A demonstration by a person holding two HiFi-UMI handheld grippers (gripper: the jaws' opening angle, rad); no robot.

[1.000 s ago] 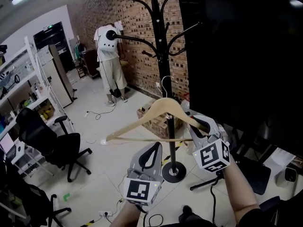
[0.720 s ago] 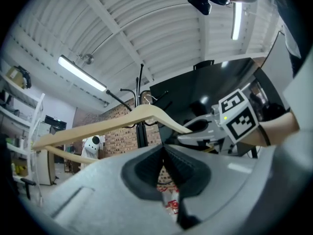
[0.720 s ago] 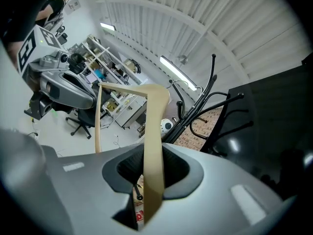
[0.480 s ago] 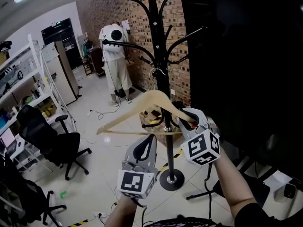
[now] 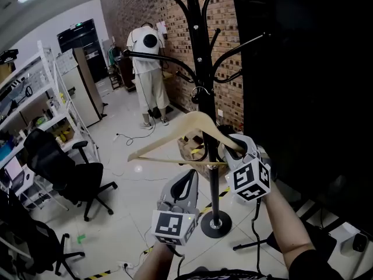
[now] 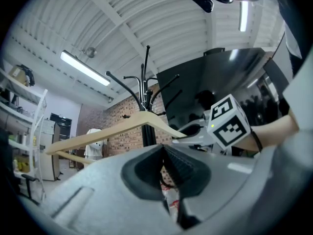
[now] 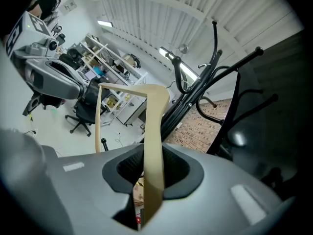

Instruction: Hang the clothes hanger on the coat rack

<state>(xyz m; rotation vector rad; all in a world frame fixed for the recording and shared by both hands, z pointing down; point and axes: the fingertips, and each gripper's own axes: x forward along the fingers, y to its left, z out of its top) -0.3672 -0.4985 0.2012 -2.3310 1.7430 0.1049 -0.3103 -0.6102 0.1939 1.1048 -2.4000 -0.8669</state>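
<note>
One second on, both hands have carried the hanger, its end pinched in the right fingers, nearer the rack, with the hook ahead of those fingers not yet on a branch, and the left fingers closed on nothing.

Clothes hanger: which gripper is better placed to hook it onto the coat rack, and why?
Right. The right gripper clamps the clothes hanger close to the coat rack; the left gripper is shut and empty.

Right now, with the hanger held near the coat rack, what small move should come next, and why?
Probably raise the right gripper a little. Its fingers clamp the hanger, and the hook seems to sit close to the coat rack, just below a lower arm, not over one yet.
</note>
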